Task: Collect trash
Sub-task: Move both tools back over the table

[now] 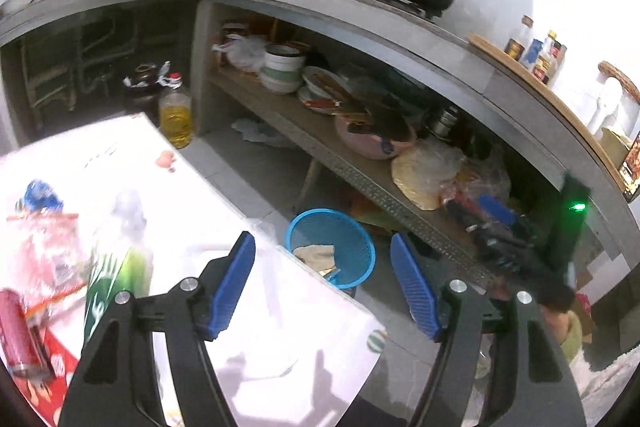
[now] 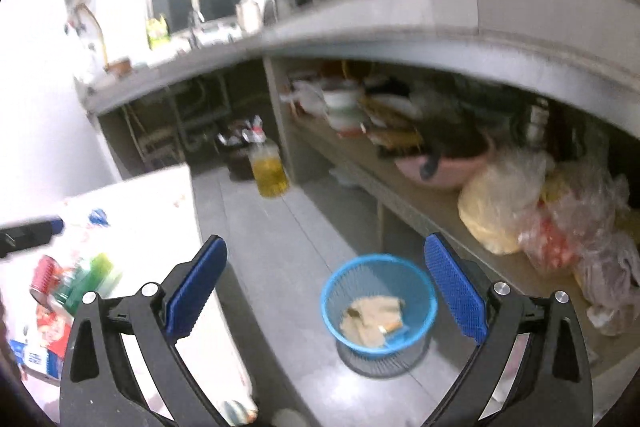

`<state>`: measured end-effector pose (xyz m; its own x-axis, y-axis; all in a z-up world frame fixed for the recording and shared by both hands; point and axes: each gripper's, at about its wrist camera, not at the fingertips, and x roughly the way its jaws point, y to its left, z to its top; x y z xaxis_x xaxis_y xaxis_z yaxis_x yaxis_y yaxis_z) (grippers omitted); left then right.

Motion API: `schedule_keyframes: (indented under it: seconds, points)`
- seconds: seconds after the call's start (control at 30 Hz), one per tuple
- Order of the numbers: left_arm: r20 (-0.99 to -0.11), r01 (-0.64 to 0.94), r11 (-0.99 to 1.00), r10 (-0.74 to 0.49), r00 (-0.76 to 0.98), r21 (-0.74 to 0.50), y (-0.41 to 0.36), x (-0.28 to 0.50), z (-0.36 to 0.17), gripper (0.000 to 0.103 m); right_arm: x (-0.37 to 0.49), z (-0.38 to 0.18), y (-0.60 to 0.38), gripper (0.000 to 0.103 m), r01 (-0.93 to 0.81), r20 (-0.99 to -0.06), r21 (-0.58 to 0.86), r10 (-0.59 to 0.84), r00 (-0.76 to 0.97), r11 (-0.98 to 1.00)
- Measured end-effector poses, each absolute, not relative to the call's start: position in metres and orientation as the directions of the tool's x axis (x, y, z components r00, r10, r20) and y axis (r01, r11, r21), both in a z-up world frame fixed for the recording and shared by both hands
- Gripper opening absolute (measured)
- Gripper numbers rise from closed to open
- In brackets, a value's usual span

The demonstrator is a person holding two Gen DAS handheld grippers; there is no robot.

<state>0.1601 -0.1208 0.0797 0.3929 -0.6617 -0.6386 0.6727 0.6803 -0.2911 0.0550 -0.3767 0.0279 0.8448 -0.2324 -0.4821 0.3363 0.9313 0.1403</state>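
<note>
A blue mesh trash basket point(image 1: 352, 239) stands on the tiled floor beside the white table point(image 1: 192, 187); it holds crumpled paper. It also shows in the right wrist view point(image 2: 416, 291). My left gripper point(image 1: 324, 283) is open and empty above the table's edge. On the table to its left lie a green bottle point(image 1: 116, 267), a red can point(image 1: 20, 335) and red wrappers point(image 1: 44, 247). My right gripper point(image 2: 324, 291) is open and empty, above the floor just left of the basket. The can point(image 2: 44, 277) and bottle point(image 2: 94, 273) show at its left.
A concrete counter point(image 1: 360, 7) with pots runs along the back. Its lower shelf point(image 1: 360, 171) holds bowls, plates and plastic bags. A yellow oil jug point(image 1: 176, 115) stands on the floor by the shelf post.
</note>
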Motion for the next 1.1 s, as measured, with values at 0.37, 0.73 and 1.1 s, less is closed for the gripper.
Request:
schedule_keyframes:
  seconds: [0.37,0.73,1.1]
  points:
    - [-0.602,0.621,0.717,-0.657,0.453,-0.316,-0.079,0.150,0.077,0.069,0.053,0.046,-0.360,0.095,0.248,-0.492,0.245,-0.100,0.865,0.937]
    - [-0.580,0.592,0.729,-0.660,0.477,-0.343,-0.058,0.147,0.077,0.072,0.040,0.066,-0.342,0.095,0.197,-0.371,0.271,-0.087,0.925,0.942]
    - [-0.577,0.549,0.763,-0.631,0.519,-0.341,-0.031,0.134,0.071,0.072,0.054,0.056,-0.330,0.095,0.144,-0.450,0.309,0.011,0.893,0.940]
